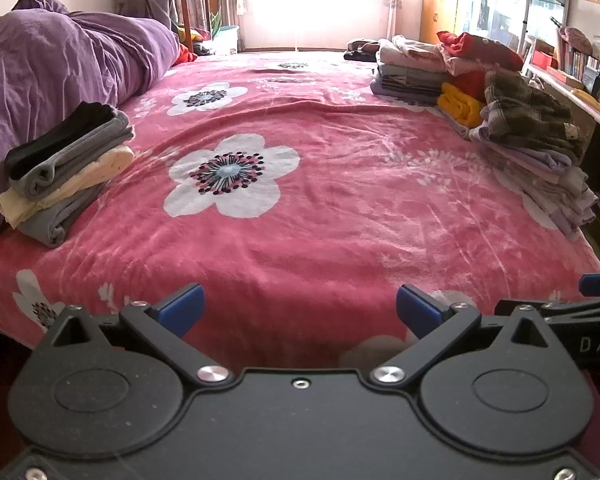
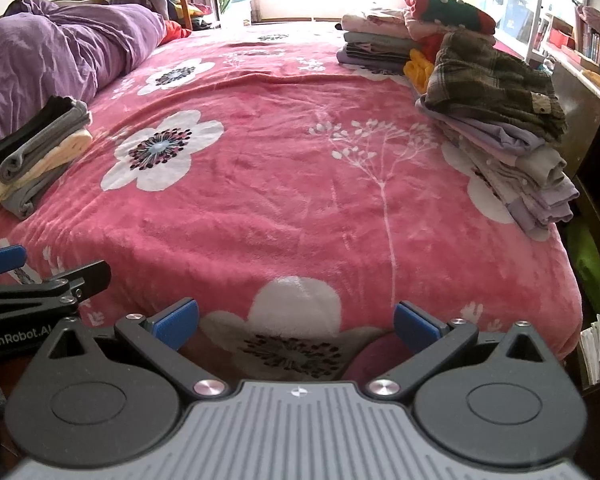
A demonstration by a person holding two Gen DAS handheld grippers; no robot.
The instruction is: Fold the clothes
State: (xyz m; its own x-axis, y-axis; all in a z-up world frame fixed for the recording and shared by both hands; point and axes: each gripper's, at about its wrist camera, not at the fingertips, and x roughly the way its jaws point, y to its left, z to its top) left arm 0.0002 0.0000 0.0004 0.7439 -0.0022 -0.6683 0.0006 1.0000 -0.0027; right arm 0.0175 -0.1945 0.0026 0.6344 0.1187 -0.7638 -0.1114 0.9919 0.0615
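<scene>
A small stack of folded clothes (image 1: 66, 172) (image 2: 36, 152), black, grey and cream, lies on the bed's left side. On the right side a rumpled plaid shirt (image 1: 532, 114) (image 2: 492, 80) tops a heap of lilac garments, with taller piles (image 1: 420, 72) (image 2: 384, 44) behind it. My left gripper (image 1: 300, 312) hovers open over the near edge of the pink flowered blanket (image 1: 320, 220) (image 2: 280, 200), holding nothing. My right gripper (image 2: 296, 324) is open too, beside it at the same edge, also holding nothing. Each gripper's side shows at the other view's border.
A purple duvet (image 1: 60, 60) (image 2: 60, 48) is bunched along the left edge of the bed. A chair draped in grey cloth (image 1: 156, 4) stands behind it. Shelves of books (image 1: 588, 72) run along the right wall. A bright window is at the far end.
</scene>
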